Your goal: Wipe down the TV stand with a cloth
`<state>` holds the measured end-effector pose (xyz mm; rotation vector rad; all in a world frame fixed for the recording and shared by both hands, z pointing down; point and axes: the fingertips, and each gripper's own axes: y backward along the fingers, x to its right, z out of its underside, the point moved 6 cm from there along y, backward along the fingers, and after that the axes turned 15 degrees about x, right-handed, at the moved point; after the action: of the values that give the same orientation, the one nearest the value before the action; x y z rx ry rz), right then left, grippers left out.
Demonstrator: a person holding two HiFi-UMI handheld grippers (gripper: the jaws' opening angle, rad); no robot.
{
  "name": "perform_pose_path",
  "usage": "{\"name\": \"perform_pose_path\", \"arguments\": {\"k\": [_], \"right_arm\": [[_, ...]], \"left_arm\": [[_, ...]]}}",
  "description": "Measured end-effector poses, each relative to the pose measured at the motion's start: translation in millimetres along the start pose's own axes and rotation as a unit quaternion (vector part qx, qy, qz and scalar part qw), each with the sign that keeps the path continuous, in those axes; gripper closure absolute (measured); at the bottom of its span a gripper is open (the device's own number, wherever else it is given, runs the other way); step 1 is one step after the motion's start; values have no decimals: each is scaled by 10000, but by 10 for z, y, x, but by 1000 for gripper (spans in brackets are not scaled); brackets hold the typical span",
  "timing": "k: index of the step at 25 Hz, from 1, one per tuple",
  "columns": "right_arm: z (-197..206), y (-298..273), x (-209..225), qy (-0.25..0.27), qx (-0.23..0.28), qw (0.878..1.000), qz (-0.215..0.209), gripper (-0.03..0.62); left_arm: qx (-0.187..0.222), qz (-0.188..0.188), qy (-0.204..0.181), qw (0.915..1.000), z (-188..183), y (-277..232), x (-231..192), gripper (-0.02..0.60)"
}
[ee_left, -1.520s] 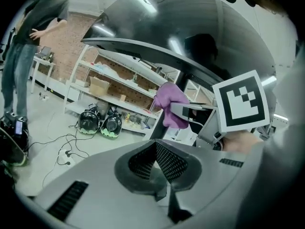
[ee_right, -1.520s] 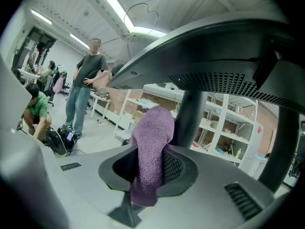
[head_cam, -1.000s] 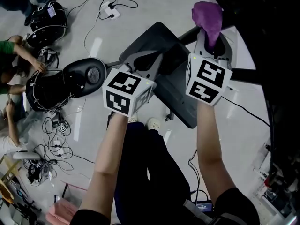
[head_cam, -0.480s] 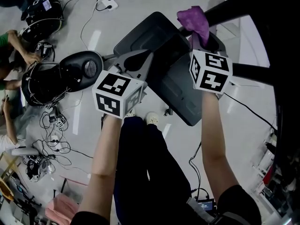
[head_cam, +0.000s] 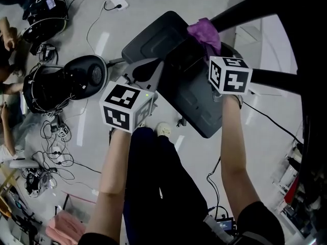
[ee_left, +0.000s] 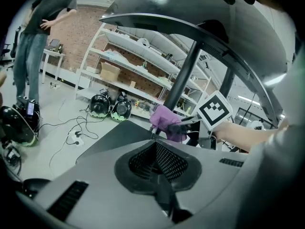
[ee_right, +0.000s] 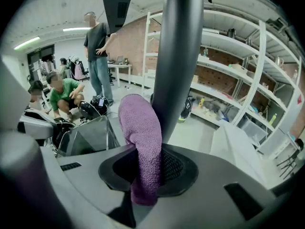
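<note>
The TV stand has a dark grey base plate (head_cam: 153, 40) on the floor and a black pole (head_cam: 255, 6) rising at the upper right. My right gripper (head_cam: 212, 45) is shut on a purple cloth (head_cam: 204, 30), which lies against the foot of the pole. In the right gripper view the cloth (ee_right: 142, 142) hangs from between the jaws, right beside the pole (ee_right: 174, 66). My left gripper (head_cam: 156, 68) hovers over the base plate's near edge, shut and holding nothing. From the left gripper view the cloth (ee_left: 164, 120) shows ahead, past the shut gripper (ee_left: 155, 142).
Black helmets (head_cam: 51, 86), tangled cables (head_cam: 56, 152) and a power strip (head_cam: 115, 3) cover the floor to the left. My legs (head_cam: 158, 188) stand just short of the base. Shelving (ee_left: 138, 75) lines the far wall. One person stands (ee_right: 100, 56) and another crouches (ee_right: 64, 97) nearby.
My right gripper has carried the purple cloth left and forward until it rests against the pole's foot. The left gripper has drifted slightly left and stays shut.
</note>
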<state>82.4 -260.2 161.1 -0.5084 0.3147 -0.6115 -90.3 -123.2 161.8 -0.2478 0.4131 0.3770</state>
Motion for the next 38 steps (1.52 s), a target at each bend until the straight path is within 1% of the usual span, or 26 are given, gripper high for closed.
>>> {"name": "perform_pose_path", "arguments": {"k": [2,4,8,10,13,17,20,23,28,32,38], "right_arm": [[54,70,1,-11,73,10000,26,494],[33,194,10,34,271,9996,116,494],[-235,590,24,493,837,9940,504,494],[-412,810,42,580,1197,9887,697,494],[-666,1131,105,344,1803,9780,989,494],[-894,1472,261,-8,2554,9566,1404,494],[-1005,1551,371,-379,2929,9447,1423,494],[-1118,1498,426,-500,3030,9422,1342,494],[-1280,1319,483,-452,2968,9456,1249,494],[-1335,1184,522,-324,2889,9494,1190,494],[-1178,1059,493,-283,2662,9578,1049,494]], "left_arm": [[27,-3,-32,10000,14,4,51,577],[74,26,-75,9999,-8,8,116,577],[140,114,-161,9997,-120,36,237,577],[170,146,-206,9995,-176,41,296,577],[243,262,-252,9990,-281,14,412,577],[236,476,-388,9978,-432,-72,631,577],[337,605,-548,9961,-613,-166,756,577],[549,687,-624,9942,-833,-259,831,577],[657,747,-641,9930,-1030,-409,860,577],[646,751,-630,9931,-1046,-511,836,577],[553,717,-661,9937,-930,-542,808,577]]}}
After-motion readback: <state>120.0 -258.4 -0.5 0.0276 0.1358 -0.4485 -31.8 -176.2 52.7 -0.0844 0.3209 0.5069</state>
